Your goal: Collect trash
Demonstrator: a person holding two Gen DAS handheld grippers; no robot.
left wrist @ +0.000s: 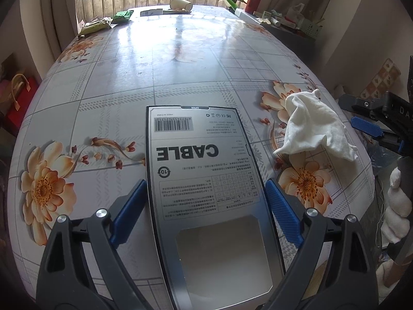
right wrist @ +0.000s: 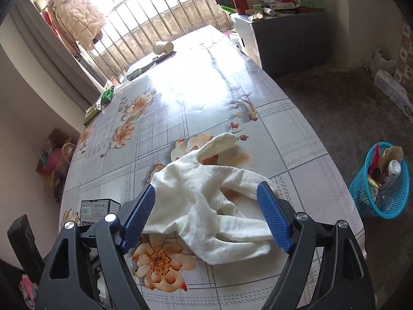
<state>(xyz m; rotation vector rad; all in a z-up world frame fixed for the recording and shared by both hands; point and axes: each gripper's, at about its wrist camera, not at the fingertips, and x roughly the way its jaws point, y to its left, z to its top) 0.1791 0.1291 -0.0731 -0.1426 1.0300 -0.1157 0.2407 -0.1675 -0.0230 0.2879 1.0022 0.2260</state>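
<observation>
A grey flat box [left wrist: 204,160] printed "CABLE" sits between the blue pads of my left gripper [left wrist: 205,182], which is shut on its two long sides just above the floral table [left wrist: 180,64]. The same box [right wrist: 99,208] shows at the lower left of the right wrist view. A crumpled white cloth [right wrist: 206,206] lies on the table near its right edge, also seen as the white cloth [left wrist: 317,126]. My right gripper [right wrist: 206,186] stands open astride it, with the pads wide apart and not pressing. One of its blue fingers [left wrist: 365,126] shows beside the cloth.
A paper cup [left wrist: 180,4] lies on its side at the table's far end, with green wrappers [left wrist: 96,25] at the far left. On the floor to the right stands a blue basket [right wrist: 361,193] holding bottles and wrappers. A cluttered cabinet [right wrist: 289,33] is beyond the table.
</observation>
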